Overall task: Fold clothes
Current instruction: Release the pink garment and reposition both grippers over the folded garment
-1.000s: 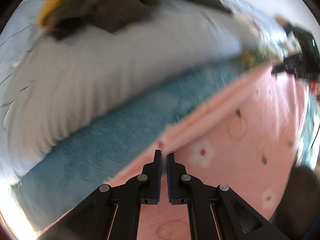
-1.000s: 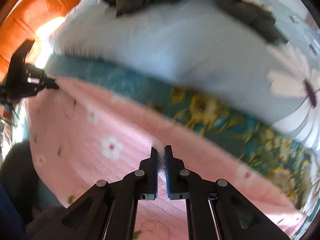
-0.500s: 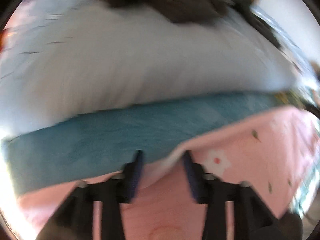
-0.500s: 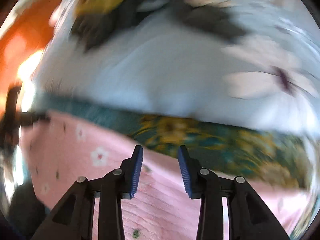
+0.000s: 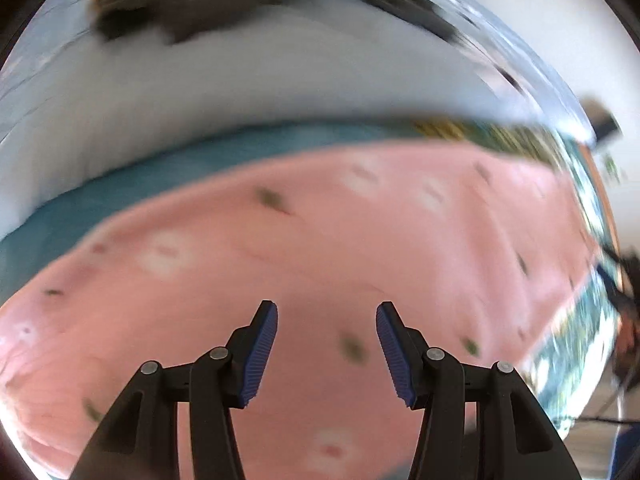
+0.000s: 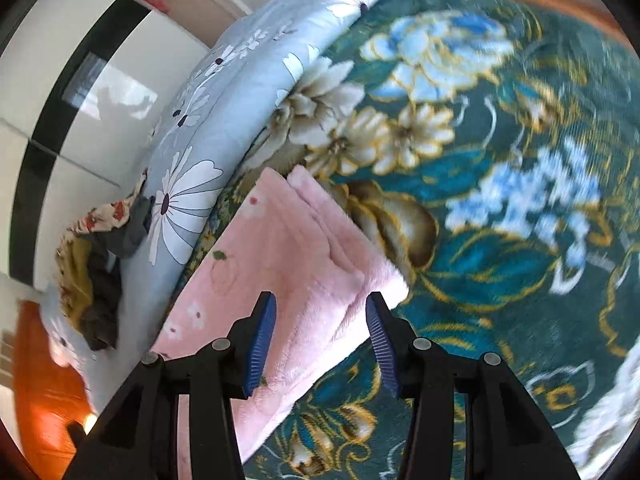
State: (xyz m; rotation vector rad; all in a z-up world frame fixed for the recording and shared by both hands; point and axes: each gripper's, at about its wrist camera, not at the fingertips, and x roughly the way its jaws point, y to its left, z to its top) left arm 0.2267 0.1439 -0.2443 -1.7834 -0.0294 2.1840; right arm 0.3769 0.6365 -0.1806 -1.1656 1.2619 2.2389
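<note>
left gripper (image 5: 326, 344) wide, empty | right gripper (image 6: 320, 334) wide, empty | pink garment (image 6: 288, 264) folded on floral blanket (image 6: 500, 208)

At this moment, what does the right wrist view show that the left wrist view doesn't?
Only the right wrist view shows the pink garment's layered folded edge, the teal blanket's flower pattern and a white cabinet, with the right gripper open.

Only the left wrist view shows the garment's broad flat face under the open left gripper.

Both show the pink garment, the pale duvet and the dark clothes pile.
</note>
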